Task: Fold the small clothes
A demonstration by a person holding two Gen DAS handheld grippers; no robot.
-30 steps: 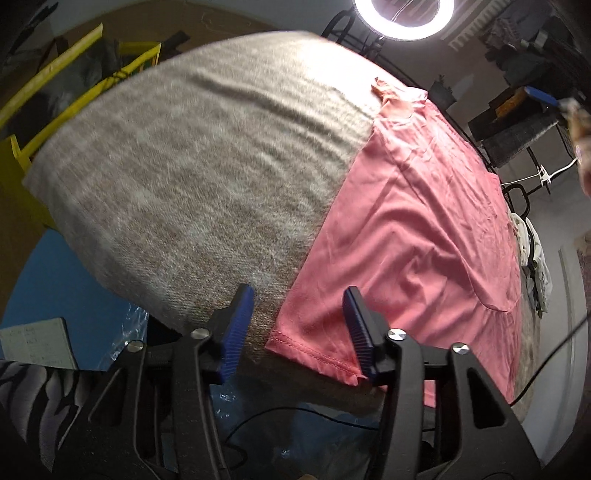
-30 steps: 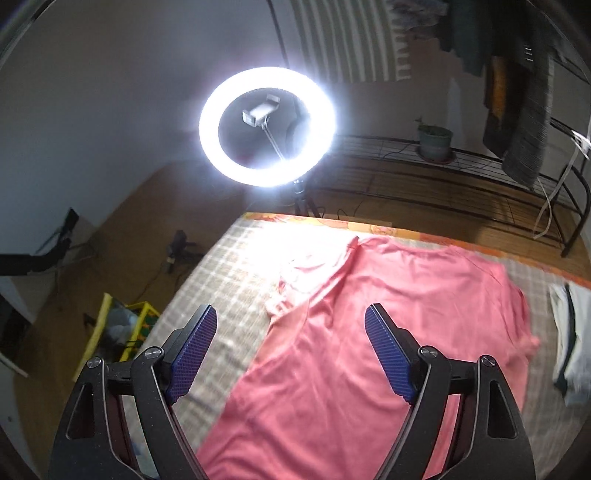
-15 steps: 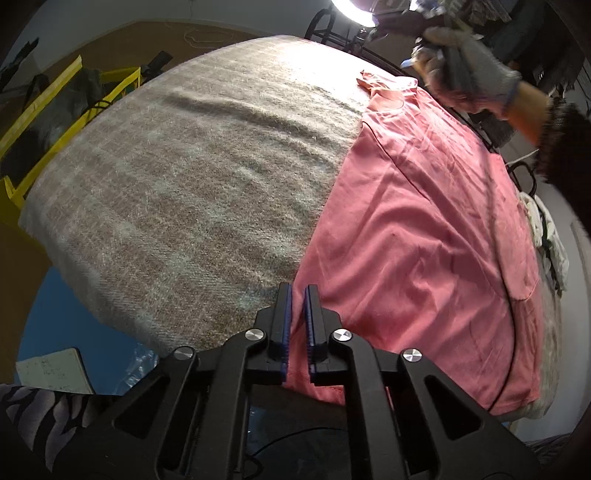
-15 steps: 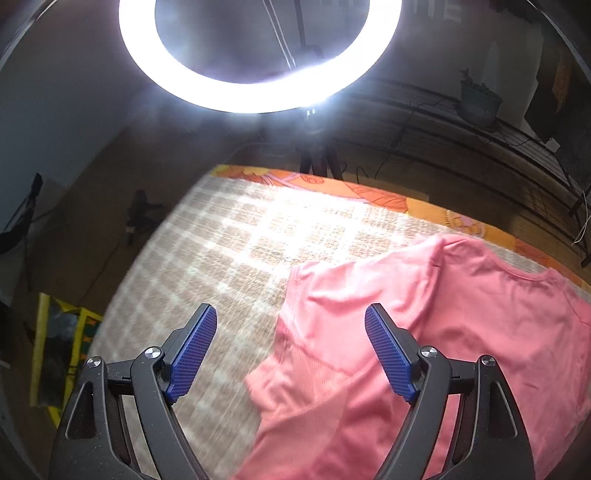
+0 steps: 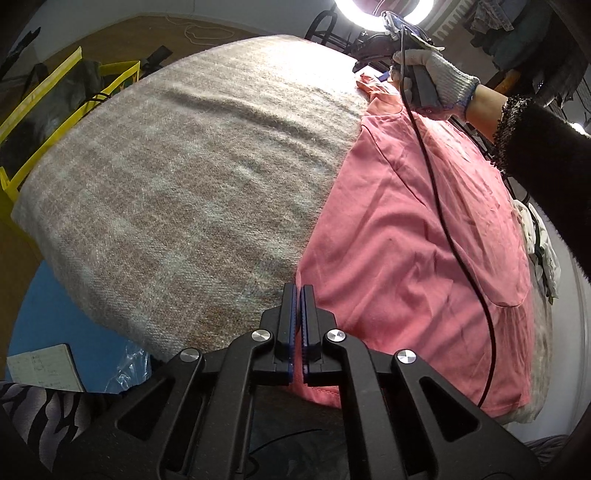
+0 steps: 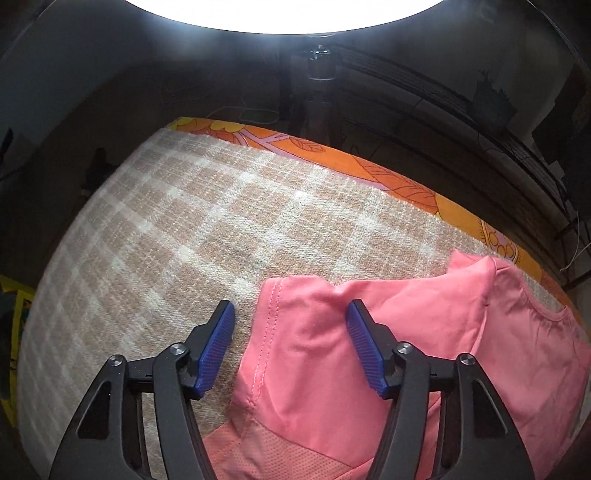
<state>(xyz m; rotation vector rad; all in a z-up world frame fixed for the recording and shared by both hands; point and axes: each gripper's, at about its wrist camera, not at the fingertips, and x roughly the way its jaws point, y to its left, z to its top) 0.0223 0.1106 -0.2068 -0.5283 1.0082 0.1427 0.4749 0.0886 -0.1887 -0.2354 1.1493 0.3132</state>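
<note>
Nearest the left wrist camera, the left gripper (image 5: 298,295) has its blue ribbed pads pressed together at the near left hem corner of the salmon-pink short-sleeved T-shirt (image 5: 413,229), where a second ago they stood apart on either side of that corner; the fabric edge runs in between the pads, so the corner is judged pinched, though the contact itself is hidden by the tool. The T-shirt lies flat on the beige-and-white checked woollen blanket (image 5: 177,177), along its right half. Farther off, the right gripper (image 6: 290,334), carried by a hand in a grey knitted glove (image 5: 430,79), has descended from high above the table to the far left sleeve (image 6: 295,325); its jaws stand wide, straddling the stitched sleeve hem without closing on it. With one corner secured and the sleeve bracketed, the first lengthwise fold appears ready to begin once the right tool closes. Beyond lies the orange floral cloth (image 6: 369,166) edging the blanket, and a white ring lamp (image 6: 284,14).
</note>
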